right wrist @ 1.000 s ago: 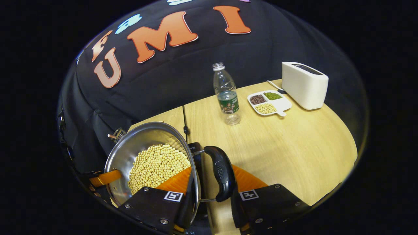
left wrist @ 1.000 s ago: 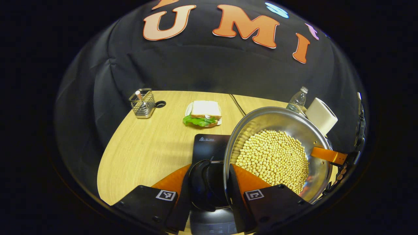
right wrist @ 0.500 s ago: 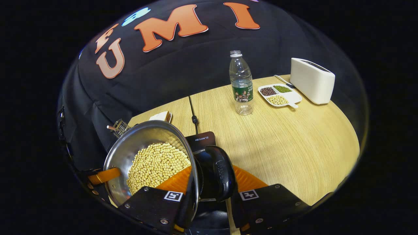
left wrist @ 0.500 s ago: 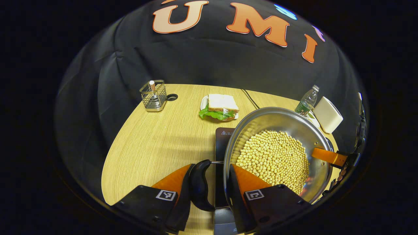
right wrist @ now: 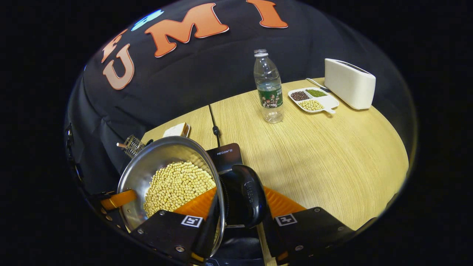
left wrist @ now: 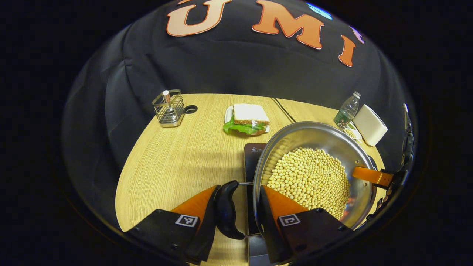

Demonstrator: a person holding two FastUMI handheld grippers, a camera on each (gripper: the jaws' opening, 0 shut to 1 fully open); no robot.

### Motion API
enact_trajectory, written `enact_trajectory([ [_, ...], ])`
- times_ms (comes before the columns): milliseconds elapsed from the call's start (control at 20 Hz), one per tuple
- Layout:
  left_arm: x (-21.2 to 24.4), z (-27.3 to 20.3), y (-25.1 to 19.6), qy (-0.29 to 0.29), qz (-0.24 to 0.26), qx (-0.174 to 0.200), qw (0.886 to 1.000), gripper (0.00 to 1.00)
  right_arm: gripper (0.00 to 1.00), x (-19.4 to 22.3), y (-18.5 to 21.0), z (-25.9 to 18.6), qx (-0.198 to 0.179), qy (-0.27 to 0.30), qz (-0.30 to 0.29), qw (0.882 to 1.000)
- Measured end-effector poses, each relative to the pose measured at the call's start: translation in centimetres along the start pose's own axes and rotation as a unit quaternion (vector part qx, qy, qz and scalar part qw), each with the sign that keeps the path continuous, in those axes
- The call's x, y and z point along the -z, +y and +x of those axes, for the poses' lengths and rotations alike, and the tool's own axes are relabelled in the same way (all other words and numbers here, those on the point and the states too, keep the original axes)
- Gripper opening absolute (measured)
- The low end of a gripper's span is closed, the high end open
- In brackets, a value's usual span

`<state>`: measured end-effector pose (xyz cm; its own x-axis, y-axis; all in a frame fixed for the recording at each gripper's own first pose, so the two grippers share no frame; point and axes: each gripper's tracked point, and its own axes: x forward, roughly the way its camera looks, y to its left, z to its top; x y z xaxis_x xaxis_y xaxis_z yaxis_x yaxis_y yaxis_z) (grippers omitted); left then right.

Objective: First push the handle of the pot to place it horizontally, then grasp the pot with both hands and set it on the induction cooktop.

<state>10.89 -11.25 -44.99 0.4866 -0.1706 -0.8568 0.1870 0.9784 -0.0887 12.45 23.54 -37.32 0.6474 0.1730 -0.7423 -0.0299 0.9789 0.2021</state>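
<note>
Pot: we hold the pot [left wrist: 314, 166], full of pale beans [left wrist: 308, 181], between both grippers, above the induction cooktop [left wrist: 253, 155], whose dark slab shows under its near rim.
Left gripper: our left gripper [left wrist: 236, 207] straddles the pot's wall, one finger inside on the beans' side, one outside against the black side handle [left wrist: 226, 214]; we judge it pinching wall and handle together.
Right gripper: our right gripper [right wrist: 240, 207] does the same at the opposite handle [right wrist: 248, 199], one finger inside the rim, one beyond the handle.
Key relation: the pot spans from one gripper to the other, its handle-to-handle axis running between them, and the cooktop lies directly below, so we judge the coming move is straight down.
Tilt risk: the beans sit loose and the pot has no lid; we want both grippers level.
Room: the bench [right wrist: 332, 155] is open to the right; the bottle [right wrist: 269, 88], the sectioned dish [right wrist: 312, 100] and the white toaster [right wrist: 349, 83] stand well apart; the sandwich [left wrist: 247, 120] and wire holder [left wrist: 169, 109] too.
Cable: a cord [right wrist: 213, 120] runs back from the cooktop.
</note>
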Motion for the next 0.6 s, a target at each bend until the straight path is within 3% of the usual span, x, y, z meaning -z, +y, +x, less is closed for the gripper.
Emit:
enact_trajectory([
  [50,-0.2,-0.1,0.0,-0.005,-0.003,0.002,1.000,0.63,0.59,-0.4,0.3,-0.4,-0.005,-0.009,0.001,1.000],
  [150,-2.6,-2.1,0.5,-0.051,0.008,-0.013,0.999,0.76,0.67,-1.7,0.3,-1.3,-0.011,-0.029,-0.011,0.999],
  [200,-4.0,-3.7,0.6,-0.074,0.020,-0.021,0.997,0.84,0.76,-2.4,0.2,-1.9,-0.009,-0.039,-0.021,0.999],
  [300,-6.9,-7.4,-0.2,-0.117,0.035,-0.031,0.992,0.92,0.90,-3.9,0.2,-3.7,-0.008,-0.062,-0.040,0.997],
  [400,-9.5,-10.1,-0.5,-0.168,0.043,-0.041,0.984,0.94,0.94,-5.8,0.5,-6.1,-0.016,-0.087,-0.050,0.995],
  [450,-11.0,-12.0,-0.5,-0.191,0.046,-0.054,0.979,1.00,0.93,-6.9,0.3,-7.4,-0.017,-0.102,-0.056,0.993],
  [600,-15.3,-18.7,-1.4,-0.272,0.043,-0.060,0.960,1.00,0.94,-10.7,-0.8,-11.8,-0.013,-0.155,-0.074,0.985],
])
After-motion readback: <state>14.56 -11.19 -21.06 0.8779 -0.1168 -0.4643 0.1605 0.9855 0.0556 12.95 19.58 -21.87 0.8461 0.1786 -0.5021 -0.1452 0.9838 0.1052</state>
